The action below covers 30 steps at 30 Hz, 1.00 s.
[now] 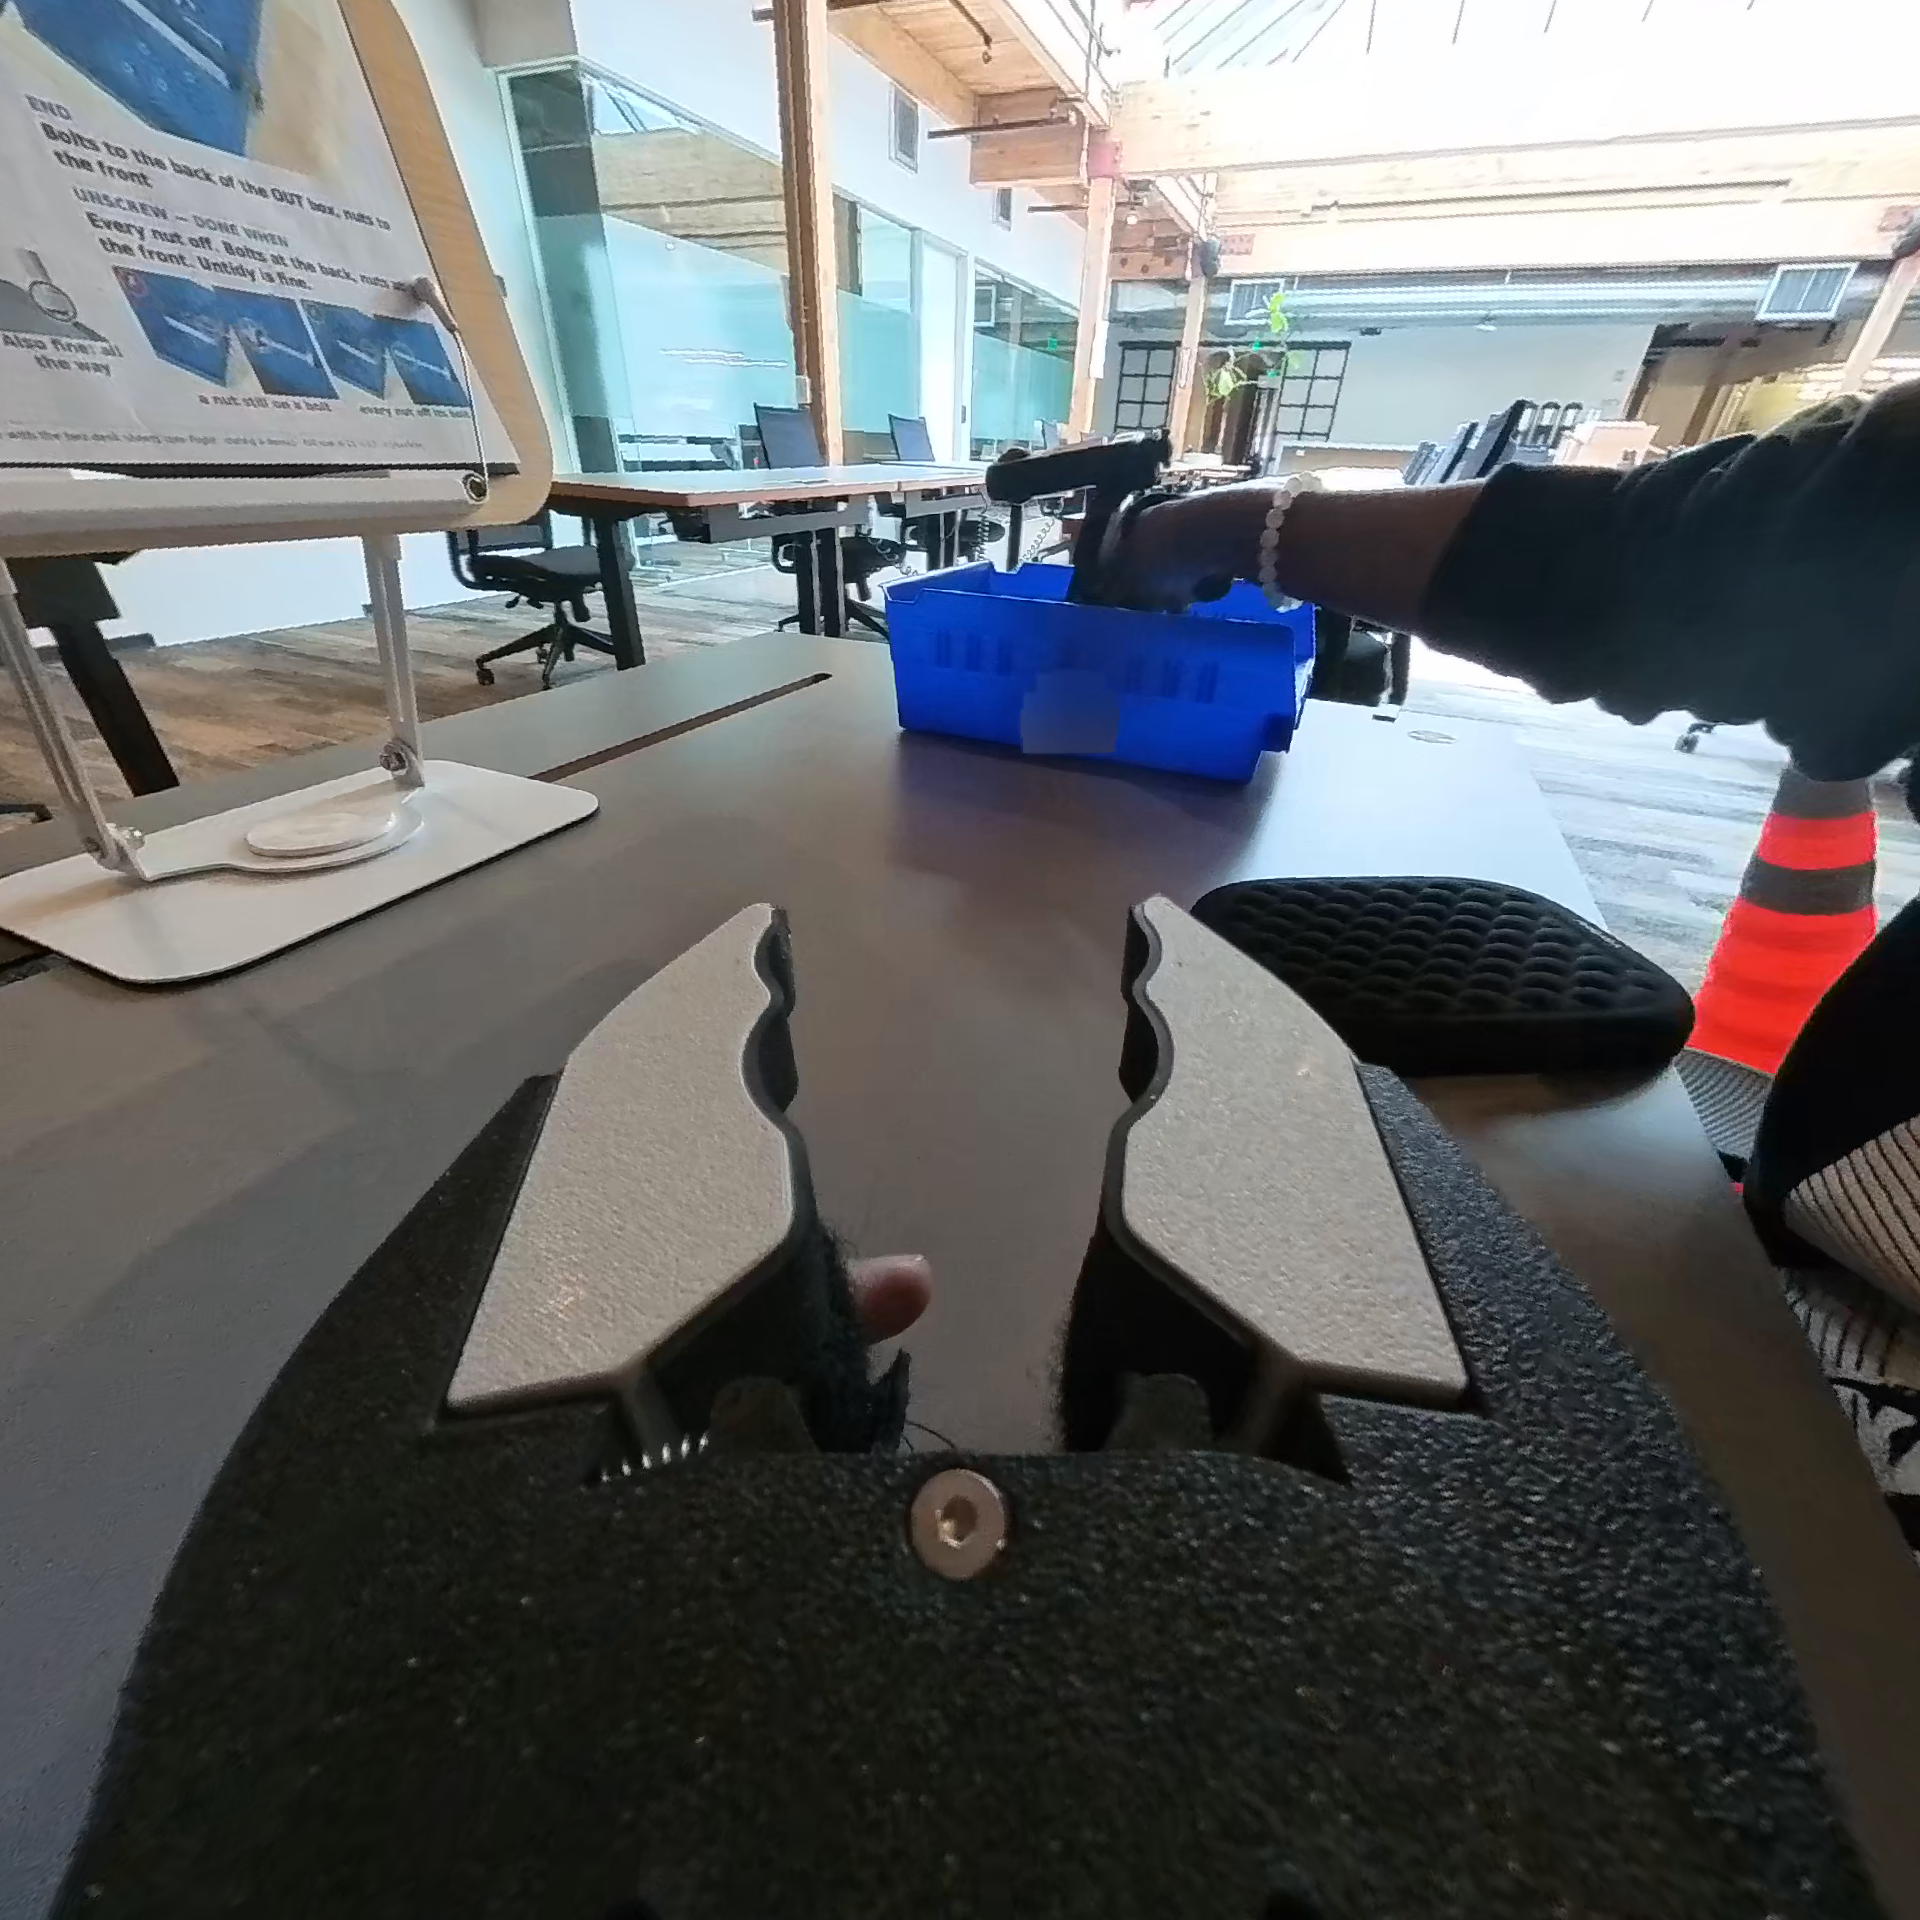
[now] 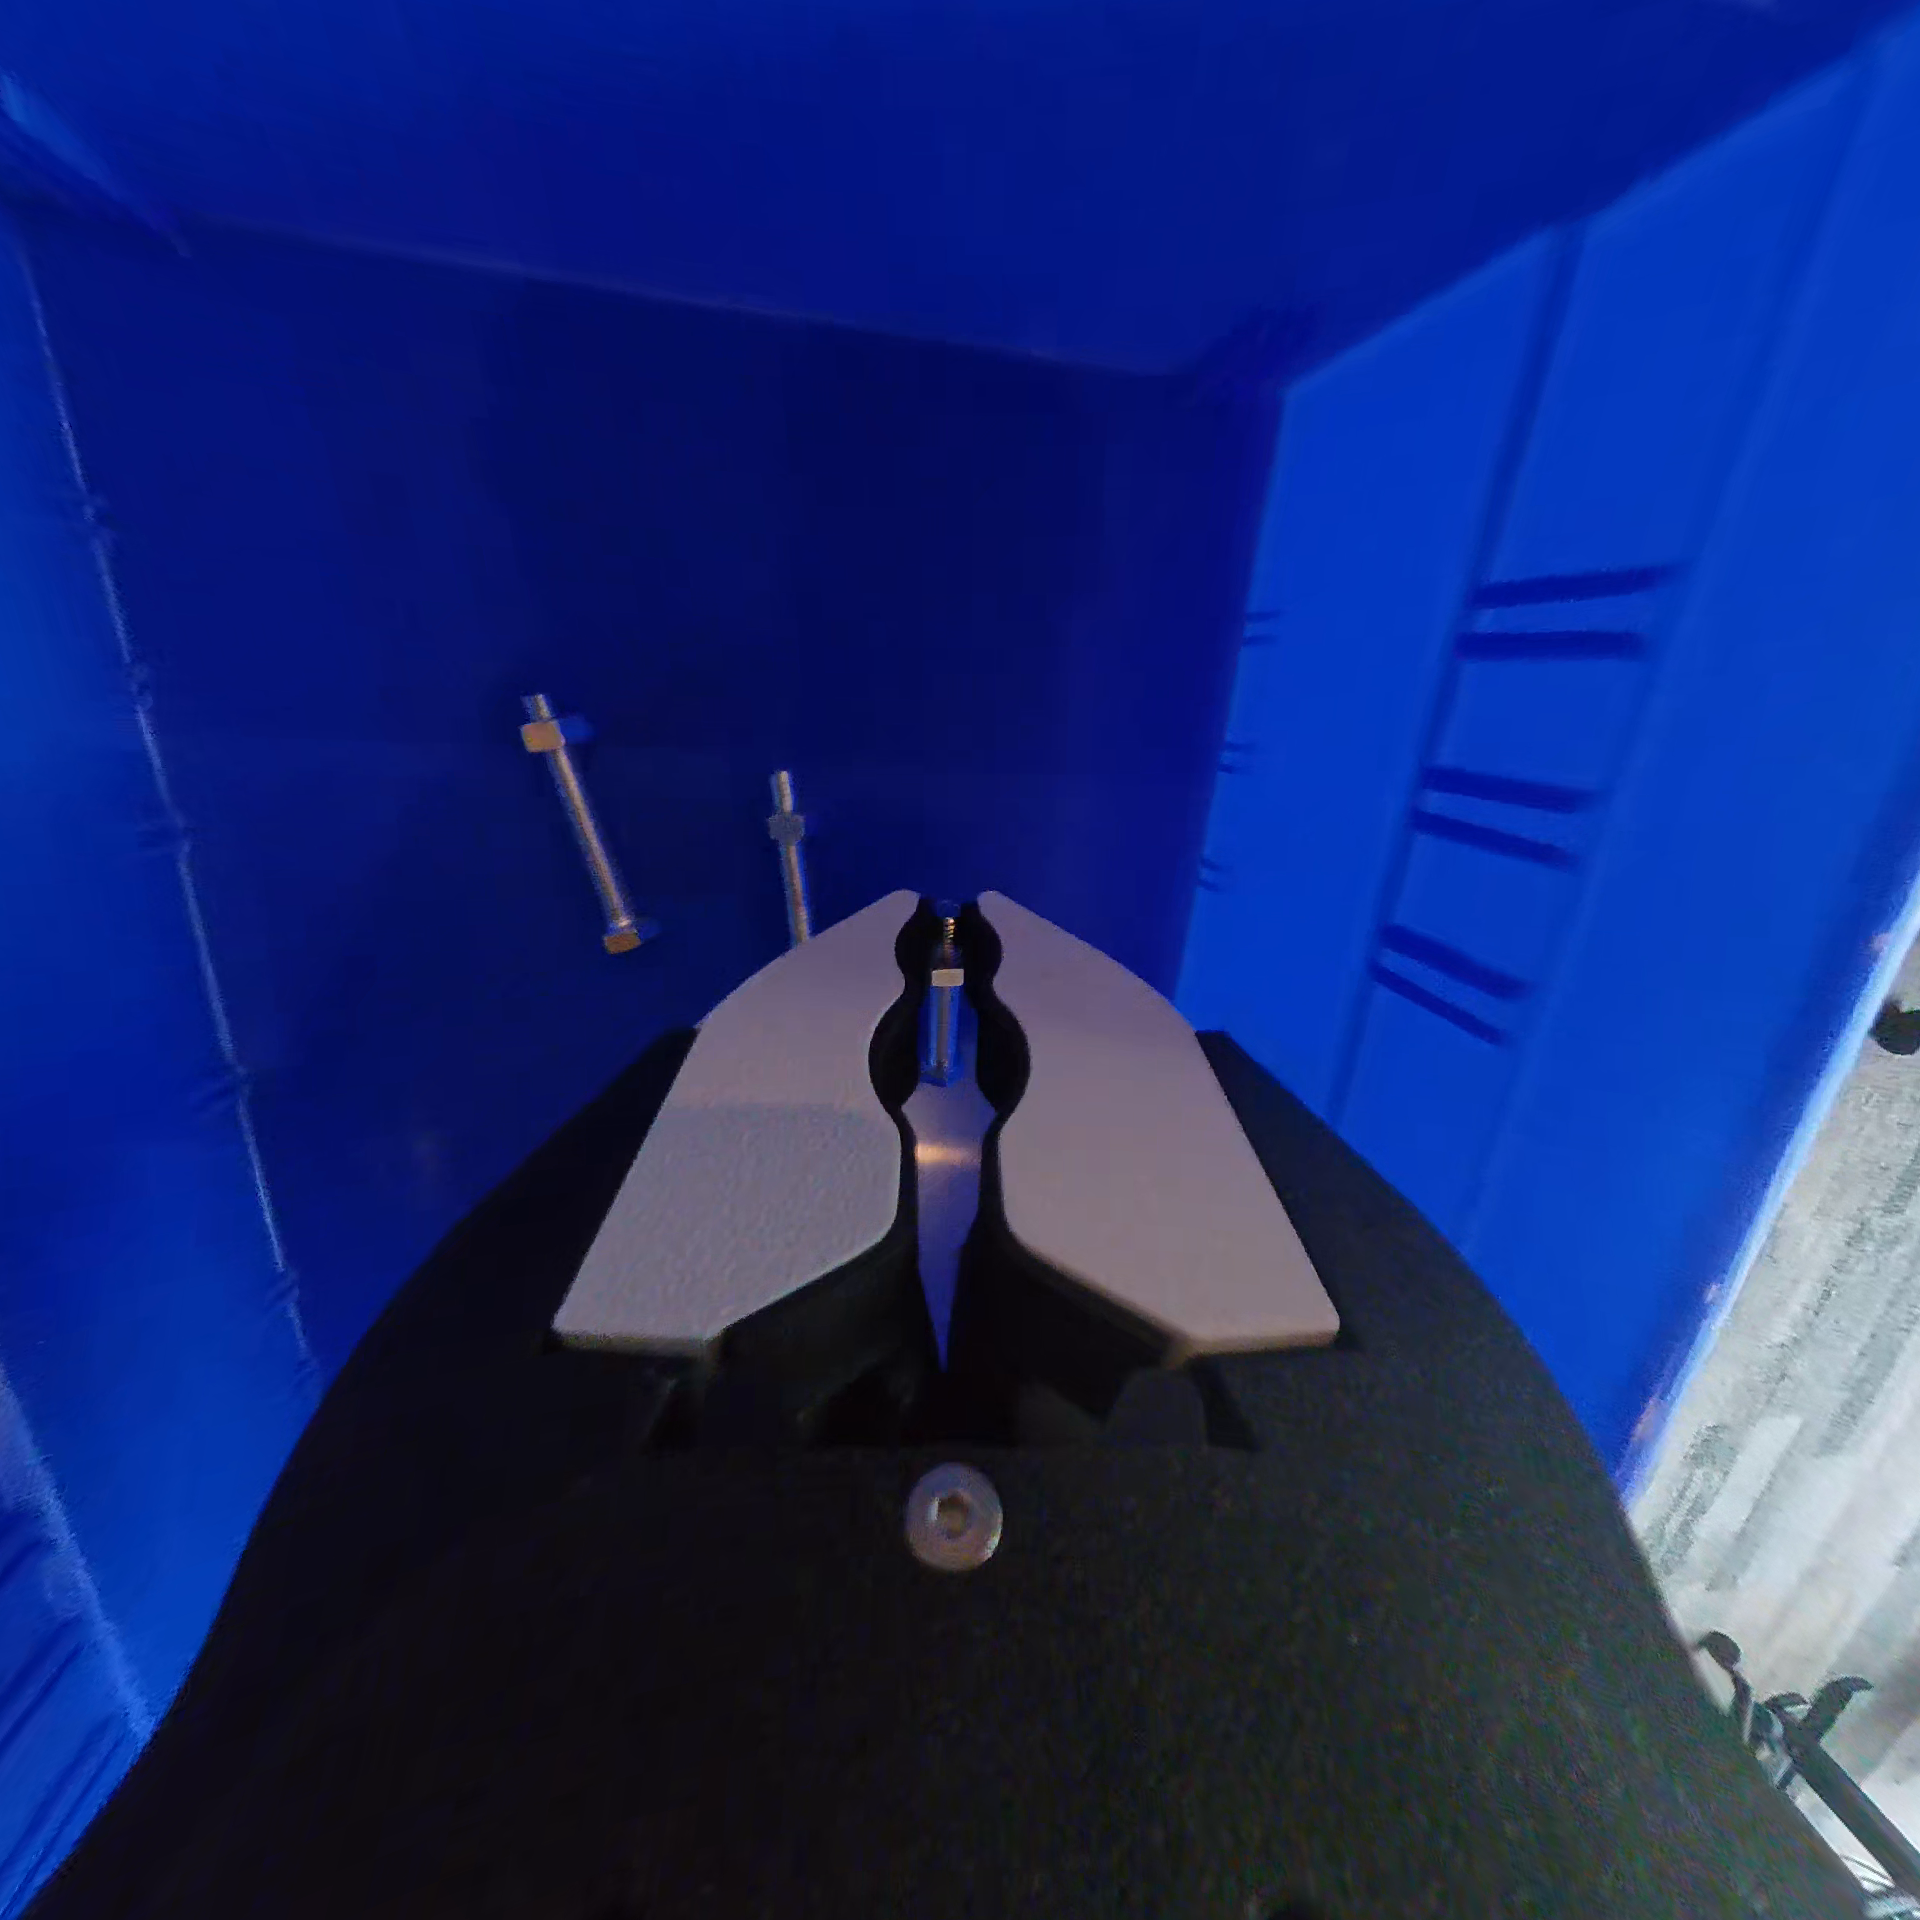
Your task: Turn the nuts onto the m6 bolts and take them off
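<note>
- Right gripper [image 2: 945,909] was inside the blue bin [image 1: 1091,686], fingers pinching a bolt [image 2: 943,1013] carrying a nut [image 2: 947,978].
- Two more nutted bolts [image 2: 582,821] lay on the bin floor.
- Left gripper [image 1: 956,925] hovered over the surface [image 1: 935,831], fingers spread and bare.

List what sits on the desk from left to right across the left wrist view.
White document stand → left gripper, open over bare desk → blue bin farther back, the right gripper reaching into it → black mesh pad → orange cone past the desk edge.
</note>
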Motion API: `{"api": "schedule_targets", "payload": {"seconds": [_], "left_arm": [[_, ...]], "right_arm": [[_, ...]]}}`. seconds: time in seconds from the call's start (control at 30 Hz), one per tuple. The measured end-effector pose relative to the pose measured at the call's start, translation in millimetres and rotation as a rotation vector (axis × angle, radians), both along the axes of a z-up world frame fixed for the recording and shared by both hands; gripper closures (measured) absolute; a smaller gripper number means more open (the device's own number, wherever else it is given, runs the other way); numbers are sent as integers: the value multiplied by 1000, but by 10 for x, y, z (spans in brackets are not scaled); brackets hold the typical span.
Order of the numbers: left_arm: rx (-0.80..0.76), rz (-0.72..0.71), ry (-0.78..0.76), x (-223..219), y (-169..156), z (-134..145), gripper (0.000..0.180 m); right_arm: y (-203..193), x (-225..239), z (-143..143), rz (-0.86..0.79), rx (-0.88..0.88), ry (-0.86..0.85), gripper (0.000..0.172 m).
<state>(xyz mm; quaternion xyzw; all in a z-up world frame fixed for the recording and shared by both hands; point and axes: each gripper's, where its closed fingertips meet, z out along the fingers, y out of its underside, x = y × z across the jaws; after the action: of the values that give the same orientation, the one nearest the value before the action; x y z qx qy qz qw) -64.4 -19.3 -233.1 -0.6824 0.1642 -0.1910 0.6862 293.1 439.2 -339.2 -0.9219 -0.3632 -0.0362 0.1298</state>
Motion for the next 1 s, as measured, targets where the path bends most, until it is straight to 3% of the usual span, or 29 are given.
{"api": "schedule_targets", "payload": {"seconds": [0.17,0.3,0.4,0.53,0.63,0.73,0.87,1.0], "left_arm": [[-2,-5,16,20,-3,-11,120],[3,-7,21,27,-9,-7,120],[0,-11,40,49,-10,-21,120],[-6,-12,55,65,-7,-35,120],[-6,-9,63,69,-7,-38,121],[-14,8,46,35,3,-34,122],[-17,57,-21,-103,-28,53,133],[-34,45,-167,-182,-164,288,133]], "right_arm": [[85,3,31,-27,40,12,163],[138,-48,183,-47,101,68,139],[147,-243,511,-25,206,189,124],[-101,-746,1172,105,383,428,107],[-718,-1309,1713,280,466,720,103],[-1669,-1812,2089,460,427,1056,102],[-2872,-2170,2274,571,240,1475,110],[-3380,-2328,2196,564,166,1735,115]]}}
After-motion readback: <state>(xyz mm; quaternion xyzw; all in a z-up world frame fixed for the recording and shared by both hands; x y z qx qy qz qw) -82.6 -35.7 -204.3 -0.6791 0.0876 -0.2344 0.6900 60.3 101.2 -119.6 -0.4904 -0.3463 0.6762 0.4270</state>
